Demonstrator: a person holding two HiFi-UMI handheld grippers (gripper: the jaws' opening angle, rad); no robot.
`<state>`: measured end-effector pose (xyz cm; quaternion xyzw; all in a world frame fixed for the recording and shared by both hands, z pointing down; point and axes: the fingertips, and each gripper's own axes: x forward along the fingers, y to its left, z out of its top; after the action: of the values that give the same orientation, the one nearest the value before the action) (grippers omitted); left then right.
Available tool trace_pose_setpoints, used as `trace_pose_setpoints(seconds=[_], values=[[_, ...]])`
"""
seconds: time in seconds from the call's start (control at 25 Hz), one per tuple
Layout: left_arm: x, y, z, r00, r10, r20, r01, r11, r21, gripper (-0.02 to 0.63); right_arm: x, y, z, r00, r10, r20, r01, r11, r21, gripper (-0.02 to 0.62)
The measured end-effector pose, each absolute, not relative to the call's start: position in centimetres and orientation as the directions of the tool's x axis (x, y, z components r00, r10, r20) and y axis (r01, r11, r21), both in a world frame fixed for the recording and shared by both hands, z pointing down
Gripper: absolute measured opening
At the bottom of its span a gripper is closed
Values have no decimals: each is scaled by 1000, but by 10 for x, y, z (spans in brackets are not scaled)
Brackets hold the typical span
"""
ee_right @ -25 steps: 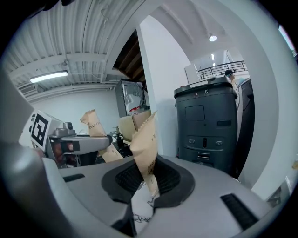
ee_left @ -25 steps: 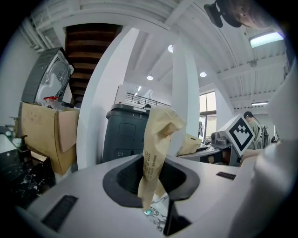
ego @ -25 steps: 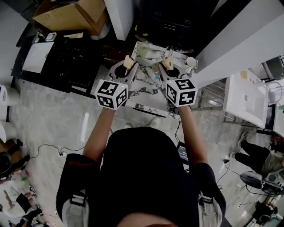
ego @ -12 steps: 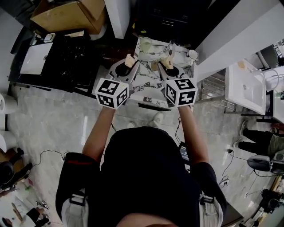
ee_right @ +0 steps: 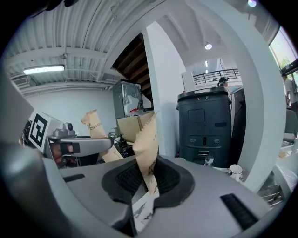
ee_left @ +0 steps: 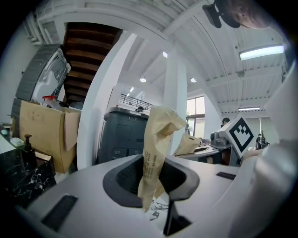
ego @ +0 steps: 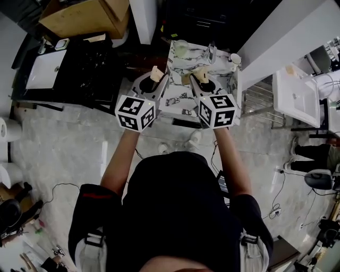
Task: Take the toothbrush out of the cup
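Toothbrush and vessels: the toothbrush is too small to identify with certainty. Three vessels stand in a row along the far edge of the marble-patterned tabletop (ego: pixel 183 98): a pale cup (ego: pixel 181 49) toward the far left corner, a clear glass (ego: pixel 212 52) in the middle, and a white mug (ego: pixel 234 59) at the far right corner. A thin upright shape seems to rise from the clear glass, but which vessel holds the toothbrush cannot be told.

Grippers: the left gripper (ego: pixel 154 79) has its jaws clenched on a tan paper packet (ee_left: pixel 156 148), which stands upright between them with printed lettering down its side. The right gripper (ego: pixel 201 81) has its jaws clenched likewise on a second tan packet (ee_right: pixel 146 148). Both grippers are held side by side, apart from each other, the left at the tabletop's left edge and the right over its middle, short of the vessels.

Surroundings: a cardboard box (ego: pixel 87 16) lies beyond the tabletop to the left, and a dark grey cabinet (ee_right: pixel 205 130) stands behind the white mug.
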<state>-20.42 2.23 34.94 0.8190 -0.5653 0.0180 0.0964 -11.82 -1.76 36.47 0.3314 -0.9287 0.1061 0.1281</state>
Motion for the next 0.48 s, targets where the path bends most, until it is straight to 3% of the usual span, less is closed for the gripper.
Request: trace_pose_setpoints(seconds=[0.48], values=[[-210, 49, 359, 384, -918, 103, -911, -358, 202, 91, -121, 9, 368, -723, -613, 318, -670, 734, -110, 66]])
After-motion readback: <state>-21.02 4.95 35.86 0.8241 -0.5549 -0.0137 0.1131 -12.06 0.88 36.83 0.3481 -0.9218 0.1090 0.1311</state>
